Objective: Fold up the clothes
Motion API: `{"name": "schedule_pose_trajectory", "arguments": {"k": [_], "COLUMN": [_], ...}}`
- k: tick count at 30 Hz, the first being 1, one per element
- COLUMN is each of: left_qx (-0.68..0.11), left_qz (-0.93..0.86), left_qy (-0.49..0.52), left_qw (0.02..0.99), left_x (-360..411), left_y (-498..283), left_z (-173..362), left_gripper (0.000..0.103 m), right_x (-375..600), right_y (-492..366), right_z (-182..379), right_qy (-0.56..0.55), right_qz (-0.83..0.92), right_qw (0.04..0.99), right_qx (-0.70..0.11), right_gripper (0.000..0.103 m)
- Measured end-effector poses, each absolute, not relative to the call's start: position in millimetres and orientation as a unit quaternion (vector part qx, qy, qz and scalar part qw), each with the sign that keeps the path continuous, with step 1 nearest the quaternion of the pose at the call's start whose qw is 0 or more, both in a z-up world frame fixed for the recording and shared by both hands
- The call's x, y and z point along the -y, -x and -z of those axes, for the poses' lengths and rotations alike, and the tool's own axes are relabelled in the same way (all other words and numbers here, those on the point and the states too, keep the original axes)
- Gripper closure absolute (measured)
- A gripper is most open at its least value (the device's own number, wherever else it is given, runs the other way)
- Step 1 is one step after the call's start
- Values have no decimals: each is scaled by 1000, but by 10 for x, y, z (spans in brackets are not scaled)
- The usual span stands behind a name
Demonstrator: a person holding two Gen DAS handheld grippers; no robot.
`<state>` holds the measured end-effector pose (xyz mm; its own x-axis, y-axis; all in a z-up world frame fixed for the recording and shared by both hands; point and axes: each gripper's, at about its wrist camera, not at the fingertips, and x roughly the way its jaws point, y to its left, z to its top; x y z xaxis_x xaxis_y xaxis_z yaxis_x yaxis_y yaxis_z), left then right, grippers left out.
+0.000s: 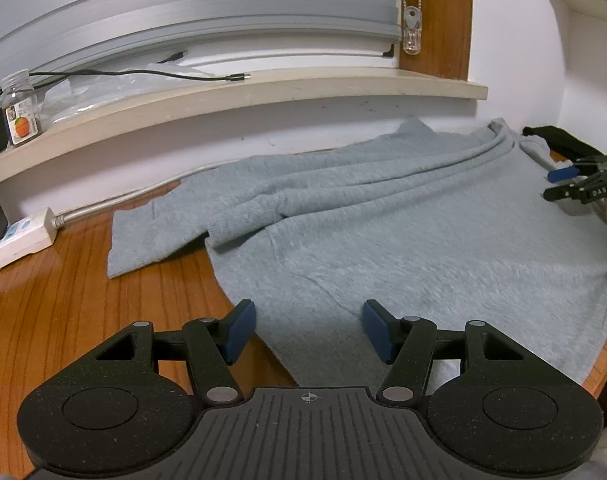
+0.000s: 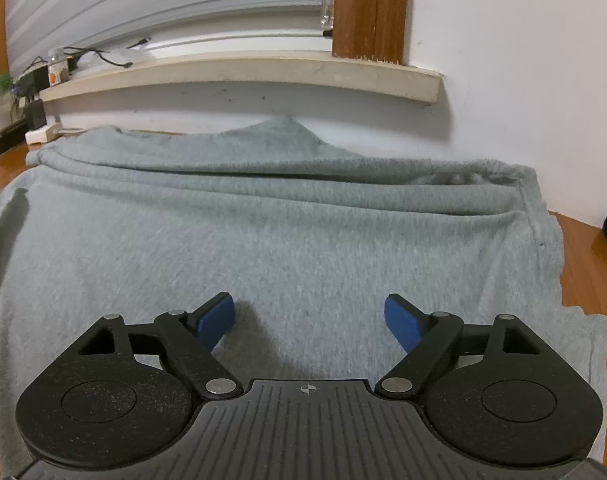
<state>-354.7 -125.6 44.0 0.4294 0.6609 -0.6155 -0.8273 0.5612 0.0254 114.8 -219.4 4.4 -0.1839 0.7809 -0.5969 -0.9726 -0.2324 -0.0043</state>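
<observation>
We see the left gripper (image 1: pixel 309 330) with its blue pads well apart and nothing between them, poised over the near edge of the grey sweater (image 1: pixel 383 232). Our right gripper (image 2: pixel 310 322) stands with jaws wide, empty too, above the middle of the cloth. The sweater lies spread on the wooden table (image 1: pixel 63 312) against the wall below the window sill (image 1: pixel 263 92), partly folded, with long ridges along its far side and one sleeve (image 1: pixel 159 232) lying out toward the left.
</observation>
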Motion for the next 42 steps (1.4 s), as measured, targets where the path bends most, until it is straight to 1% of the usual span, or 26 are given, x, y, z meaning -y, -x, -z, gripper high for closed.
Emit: {"name": "schedule_pose_trajectory", "arguments": {"k": [10, 13, 20, 22, 27, 30, 31, 32, 33, 34, 35, 36, 38, 42], "left_qx": [-296, -298, -276, -268, -275, -265, -264, -266, -268, -271, -273, -271, -263, -241], "left_qz": [-443, -441, -416, -406, -399, -396, -395, -396, -397, -396, -397, -398, -406, -416], "left_qy": [140, 143, 183, 196, 209, 220, 220, 216, 211, 205, 200, 197, 188, 186], "left_qw": [835, 834, 847, 852, 849, 851, 852, 852, 852, 853, 853, 854, 855, 857], "left_x": [1367, 1513, 1906, 1981, 2047, 2053, 2061, 2075, 2090, 2107, 2123, 2140, 2181, 2279], "left_y": [3616, 3718, 3959, 3979, 3924, 3911, 3898, 3877, 3858, 3845, 3837, 3839, 3868, 4075], "left_z": [-464, -460, -440, -439, -377, -349, -346, -341, -337, -335, -335, -345, -388, -563], "left_gripper": [39, 40, 48, 53, 53, 53, 60, 63, 71, 76, 89, 92, 94, 95], "right_x": [2192, 2196, 2204, 2207, 2213, 2213, 2212, 2211, 2210, 2209, 2207, 2205, 2202, 2201], "right_y": [-1152, -1141, -1121, -1119, -1112, -1111, -1113, -1116, -1119, -1120, -1121, -1121, -1120, -1114], "right_z": [-47, -47, -52, -54, -56, -56, -56, -55, -54, -54, -55, -56, -56, -54], "right_qy": [247, 250, 254, 255, 256, 256, 255, 255, 255, 255, 255, 255, 255, 257], "right_qz": [-743, -740, -736, -735, -734, -735, -735, -735, -735, -735, -736, -736, -735, -736], "right_qw": [590, 594, 599, 600, 602, 602, 602, 602, 601, 601, 601, 601, 601, 601], "right_qx": [-197, -193, -185, -184, -180, -181, -180, -180, -181, -181, -181, -181, -180, -178], "right_gripper": [20, 17, 15, 15, 14, 14, 14, 14, 13, 13, 13, 13, 13, 12]}}
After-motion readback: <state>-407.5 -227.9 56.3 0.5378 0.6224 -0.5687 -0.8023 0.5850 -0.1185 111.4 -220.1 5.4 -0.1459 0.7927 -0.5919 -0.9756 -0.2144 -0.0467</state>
